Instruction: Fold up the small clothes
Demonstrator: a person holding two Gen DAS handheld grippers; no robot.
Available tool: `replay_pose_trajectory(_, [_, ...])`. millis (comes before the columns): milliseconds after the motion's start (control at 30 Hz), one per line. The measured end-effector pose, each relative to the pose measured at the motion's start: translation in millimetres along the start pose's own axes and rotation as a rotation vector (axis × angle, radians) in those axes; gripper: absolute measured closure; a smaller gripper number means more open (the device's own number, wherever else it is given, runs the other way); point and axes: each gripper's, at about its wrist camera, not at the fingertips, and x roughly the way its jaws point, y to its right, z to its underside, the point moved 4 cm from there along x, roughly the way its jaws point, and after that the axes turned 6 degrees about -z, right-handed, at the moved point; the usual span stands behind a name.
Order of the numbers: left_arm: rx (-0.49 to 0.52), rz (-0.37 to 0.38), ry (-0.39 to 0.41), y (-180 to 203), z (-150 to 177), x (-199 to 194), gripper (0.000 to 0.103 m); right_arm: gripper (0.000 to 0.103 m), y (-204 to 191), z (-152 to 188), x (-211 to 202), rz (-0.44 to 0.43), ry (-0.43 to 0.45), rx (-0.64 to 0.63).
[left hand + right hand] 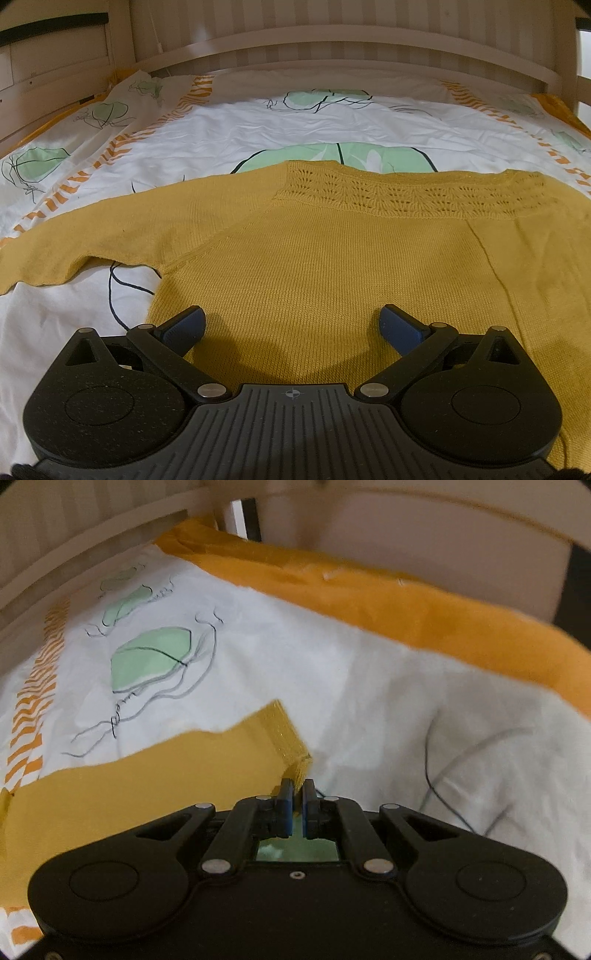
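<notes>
My left gripper (291, 325) hovers with its jaws spread wide over the lower hem of the mustard sweater (332, 258), which lies flat on the bedspread (258, 122), neckline toward the headboard (332, 40). My right gripper (298, 797) has its jaws pinched on the sleeve cuff (291, 746), near the bedspread's orange border.

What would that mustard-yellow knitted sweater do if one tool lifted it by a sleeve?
The mustard-yellow knitted sweater would probably droop and trail, since it lies limp and flat on the white patterned bedsheet. The right tool, pinching the sleeve cuff, likely won't slip on that ribbed knit. The open lacy yoke might stretch.
</notes>
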Motion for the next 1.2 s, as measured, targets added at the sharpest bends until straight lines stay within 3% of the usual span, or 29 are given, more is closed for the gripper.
replay_pose_trajectory(67, [0.000, 0.000, 0.000, 0, 0, 0, 0.000, 0.076, 5, 0, -3, -0.042, 0.031, 0.048])
replay_pose_trajectory(100, [0.000, 0.000, 0.000, 0, 0, 0, 0.000, 0.056, 8, -1, -5, -0.060, 0.057, 0.084])
replay_pose_trajectory(133, [0.000, 0.000, 0.000, 0, 0, 0, 0.000, 0.046, 11, -3, -6, -0.079, 0.078, 0.111])
replay_pose_trajectory(233, [0.002, -0.001, 0.001, 0, 0, 0, 0.000, 0.041, 12, -10, -3, -0.105, 0.109, 0.128])
replay_pose_trajectory(400, [0.005, -0.004, 0.001, -1, 0, 0, 0.000, 0.039, 10, -17, 16, -0.096, 0.077, 0.085])
replay_pose_trajectory(467, [0.007, -0.005, 0.001, -1, 0, 0, 0.000, 0.035, 7, -18, 25, -0.100, 0.056, 0.064])
replay_pose_trajectory(533, [0.009, -0.007, 0.000, 0, 0, -1, 0.000, 0.023, 1, -21, 31, -0.119, 0.037, 0.032])
replay_pose_trajectory(567, [0.010, -0.008, -0.001, -1, 0, -1, 0.000, 0.023, -3, -21, 33, -0.119, 0.024, 0.011])
replay_pose_trajectory(600, [0.011, -0.009, -0.003, 0, 0, -1, 0.000, 0.031, -7, -21, 34, -0.102, 0.006, -0.022])
replay_pose_trajectory(667, [0.013, -0.003, -0.017, -1, -3, -1, 0.000, 0.095, -15, -21, 36, -0.081, -0.027, -0.075])
replay_pose_trajectory(800, [0.005, 0.037, -0.098, -3, -14, -4, 0.014, 0.092, -24, -21, 21, -0.100, -0.007, -0.121])
replay_pose_trajectory(900, [-0.015, 0.080, -0.159, 0, -27, -12, 0.017, 0.092, -19, -30, -3, -0.077, 0.058, -0.153])
replay_pose_trajectory(1033, [-0.028, 0.133, -0.129, 5, -41, -33, 0.017, 0.092, -2, -47, -29, -0.018, 0.092, -0.117])
replay_pose_trajectory(1200, [0.047, 0.138, -0.119, 10, -49, -53, 0.017, 0.092, -12, -57, -56, -0.089, 0.125, -0.062])
